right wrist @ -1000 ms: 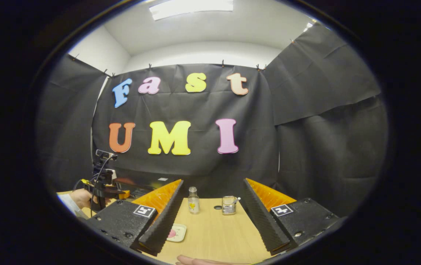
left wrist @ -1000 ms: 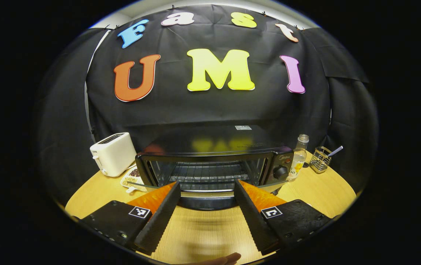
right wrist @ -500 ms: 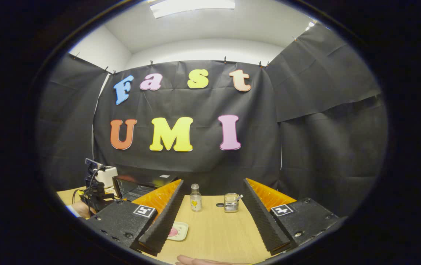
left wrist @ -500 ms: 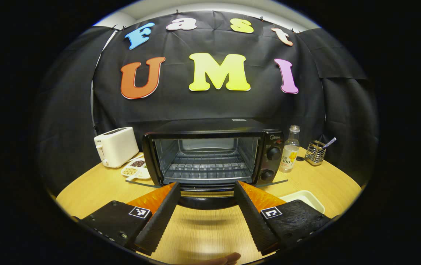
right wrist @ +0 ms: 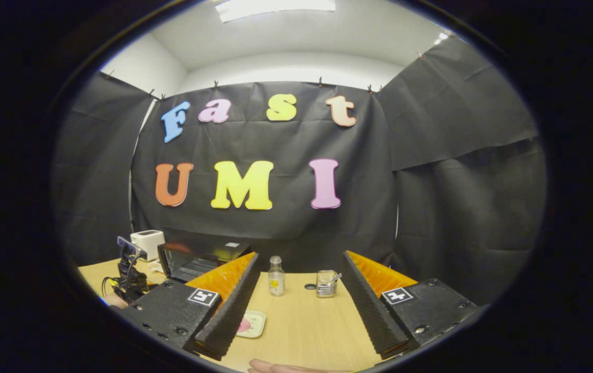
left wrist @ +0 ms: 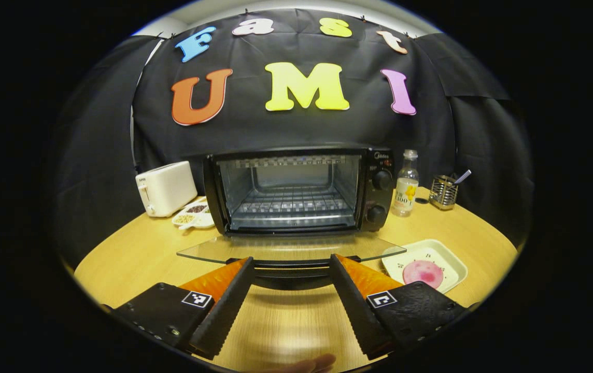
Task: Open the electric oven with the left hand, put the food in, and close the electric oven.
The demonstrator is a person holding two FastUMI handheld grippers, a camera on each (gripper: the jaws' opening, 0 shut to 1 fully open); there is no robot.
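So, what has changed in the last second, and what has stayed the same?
The oven door has swung down to lie flat, its handle between the open fingers of the left gripper, which has drawn back and lower. This has brought the plate with pink food into sight. The right gripper stays open and idle; toaster and bottle have not moved.

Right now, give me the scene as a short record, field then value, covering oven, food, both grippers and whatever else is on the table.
oven: on the table, cavity open
oven door: folded down flat
oven rack: bare
food: pink piece on white tray, right of the door
left gripper: jaws apart, straddling the door handle
right gripper: jaws apart, holding nothing
other items: toaster, snack dish, bottle, wire holder
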